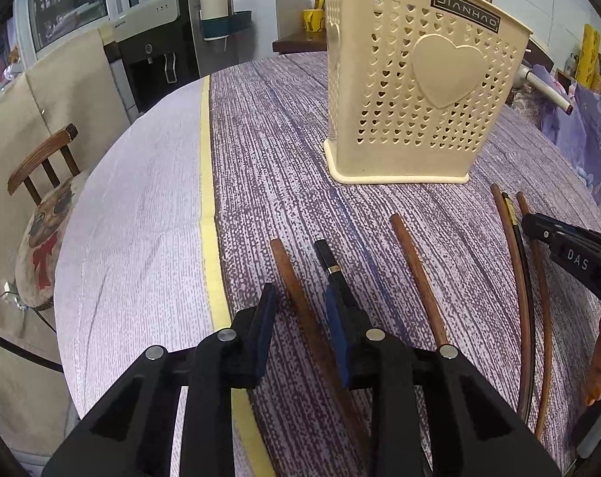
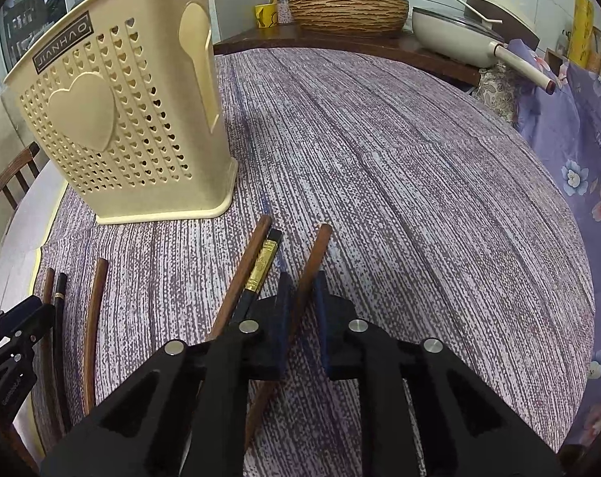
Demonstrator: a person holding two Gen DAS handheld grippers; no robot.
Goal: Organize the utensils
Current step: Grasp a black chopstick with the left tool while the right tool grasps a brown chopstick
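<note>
**Chopsticks caught between both grippers beside the cream holder**

A cream perforated utensil holder (image 1: 415,91) stands upright on the purple-streaked surface (image 1: 260,151), with six chopsticks lying loose on the near side of it. Nearer than the holder and to its left, the left hand-held gripper (image 1: 304,310) straddles a brown wooden chopstick (image 1: 296,298); its blue pads stand just clear of the stick on both sides, so the grip is not yet made. A black chopstick with a gold band (image 1: 326,258) lies right against the outer side of the right-hand pad. In front of the holder and to its right, the right hand-held gripper (image 2: 302,298) is clenched on another brown wooden chopstick (image 2: 314,254), its pads pressing both flanks. Beside it, towards the holder, lie a brown chopstick (image 2: 246,266) and a gold-patterned black chopstick (image 2: 262,266), touching each other.
</note>
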